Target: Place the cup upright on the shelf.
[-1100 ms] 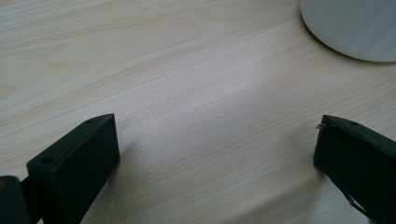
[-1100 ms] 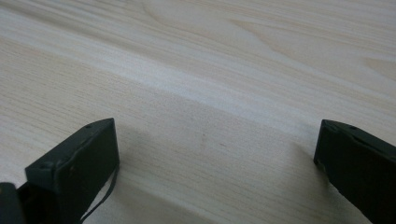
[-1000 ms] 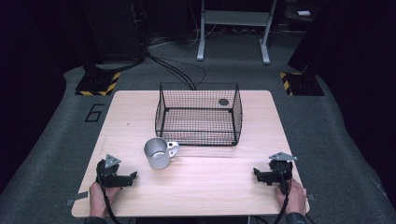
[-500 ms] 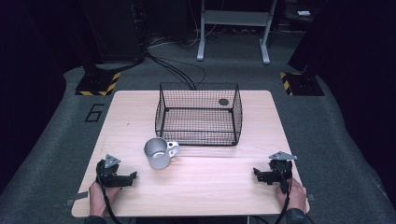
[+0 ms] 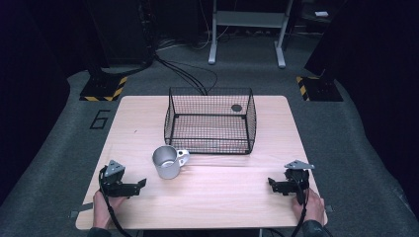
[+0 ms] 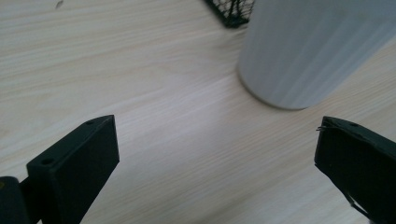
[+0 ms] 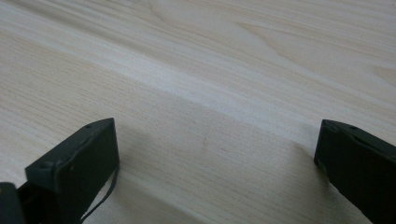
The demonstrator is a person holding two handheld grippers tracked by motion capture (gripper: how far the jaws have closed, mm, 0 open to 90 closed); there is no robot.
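Left tool (image 5: 140, 184): released, jaws wide apart, resting low on the near left of the worktop (image 5: 217, 202); nothing between the jaws.
Right tool (image 5: 271, 183): released as well, jaws spread over bare wood at the near right, well apart from everything else.
Metal mug (image 5: 167, 162): upright, mouth up, handle turned toward the wire basket (image 5: 210, 121); it stands just in front of the basket's near left corner and near the left tool, ahead of it and to its right. In the left gripper view its pale wall (image 6: 313, 46) rises just beyond the right jaw.
Likely job: probably lifting the mug into the basket.
Risk, tipping: a jaw pushing the smooth wall sideways could knock the mug over or skid it against the mesh.
Risk, slip: a shallow pinch on the rounded metal may let it twist out mid-lift.
Risk, snag: the handle or base could catch the basket's rim if carried too low.
Open room: broad bare wood in front and to the right; the near edge lies close behind both hands.
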